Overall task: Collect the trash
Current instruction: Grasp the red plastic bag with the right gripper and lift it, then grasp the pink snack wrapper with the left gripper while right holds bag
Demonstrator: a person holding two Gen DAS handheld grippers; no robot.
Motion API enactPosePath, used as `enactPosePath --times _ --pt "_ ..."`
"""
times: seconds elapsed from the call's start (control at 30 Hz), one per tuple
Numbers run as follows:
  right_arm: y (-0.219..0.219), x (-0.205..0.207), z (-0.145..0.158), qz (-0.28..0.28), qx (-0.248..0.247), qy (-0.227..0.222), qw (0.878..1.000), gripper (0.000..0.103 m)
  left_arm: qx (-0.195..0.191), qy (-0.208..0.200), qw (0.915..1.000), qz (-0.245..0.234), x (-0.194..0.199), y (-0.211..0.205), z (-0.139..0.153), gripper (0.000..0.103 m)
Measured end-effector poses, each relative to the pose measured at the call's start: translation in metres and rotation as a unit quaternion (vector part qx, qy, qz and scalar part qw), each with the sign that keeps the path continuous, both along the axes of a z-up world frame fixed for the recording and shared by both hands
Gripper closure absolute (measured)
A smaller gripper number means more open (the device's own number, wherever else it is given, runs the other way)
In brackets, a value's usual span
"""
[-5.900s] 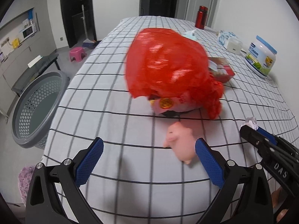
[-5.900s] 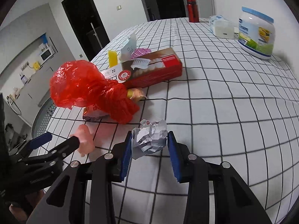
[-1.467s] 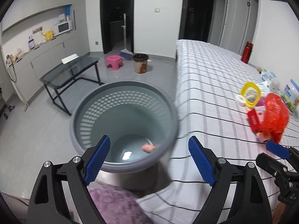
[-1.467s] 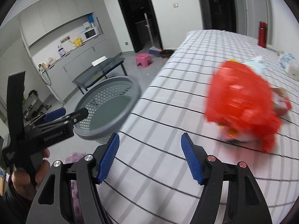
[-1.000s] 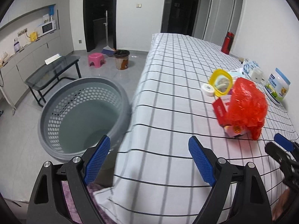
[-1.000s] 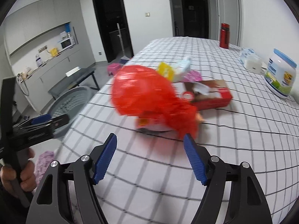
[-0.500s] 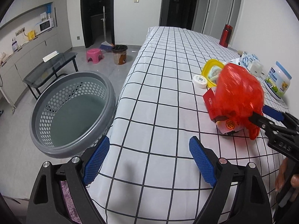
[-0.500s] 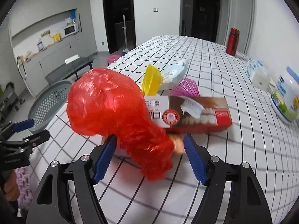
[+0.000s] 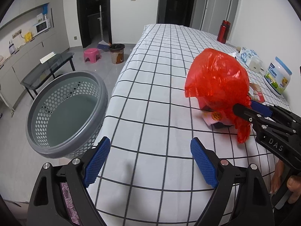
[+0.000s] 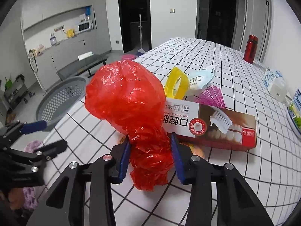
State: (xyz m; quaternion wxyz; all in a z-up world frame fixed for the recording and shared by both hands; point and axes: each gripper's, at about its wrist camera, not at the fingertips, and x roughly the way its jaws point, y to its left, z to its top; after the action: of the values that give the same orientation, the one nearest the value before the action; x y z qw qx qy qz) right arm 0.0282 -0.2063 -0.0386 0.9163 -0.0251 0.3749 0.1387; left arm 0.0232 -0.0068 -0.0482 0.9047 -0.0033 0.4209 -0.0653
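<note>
Room first: kitchen-like space, grey floor, dark doorways, counter with a microwave along the far wall. Long surface with a black-grid white cloth carries everything; grey perforated basket stands on the floor just off its near left corner, likely the trash target, so it sits within easy reach of the edge.

Red plastic bag lies near the right-hand edge of the surface, puffed body up, twisted neck trailing toward the near edge. Right gripper has its jaws around that neck, pads close on both sides; full clamp not clear, cannot tell. The neck looks like the sensible hold, the thin film bunches there. Toothpaste box lies touching the bag on its right; yellow ring, wipes pack and pink mesh thing are behind it.

Left gripper hovers over bare cloth at the near edge, jaws spread wide, holding nothing.

Red bottle at the far edge, white jar at the right edge.
</note>
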Motion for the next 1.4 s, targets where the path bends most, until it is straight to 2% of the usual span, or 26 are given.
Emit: enactPosePath --times 0.27,0.43,0.6,0.97,1.4 --pt "-0.047 -0.028 0.029 -0.065 0.093 -0.035 0.993 0.065 0.0 -0.01 0.9993 -0.035 0.002 -0.024 0.003 0.018" --pt "-0.084 -0.051 0.03 -0.116 0.12 -0.045 0.985 0.065 -0.003 -0.015 0.9982 -0.058 0.008 -0.044 0.002 0.018" --pt "-0.11 -0.068 0.021 -0.15 0.133 -0.042 0.979 0.065 0.006 -0.019 0.9987 -0.047 0.021 -0.056 -0.001 0.018" --pt "-0.126 -0.074 0.004 -0.143 0.166 -0.048 0.975 0.065 0.042 0.001 0.999 -0.01 0.06 -0.063 -0.02 0.018" --pt "-0.148 -0.081 0.003 -0.151 0.2 -0.058 0.966 0.065 0.038 0.017 0.9973 -0.061 0.033 -0.096 -0.025 0.018"
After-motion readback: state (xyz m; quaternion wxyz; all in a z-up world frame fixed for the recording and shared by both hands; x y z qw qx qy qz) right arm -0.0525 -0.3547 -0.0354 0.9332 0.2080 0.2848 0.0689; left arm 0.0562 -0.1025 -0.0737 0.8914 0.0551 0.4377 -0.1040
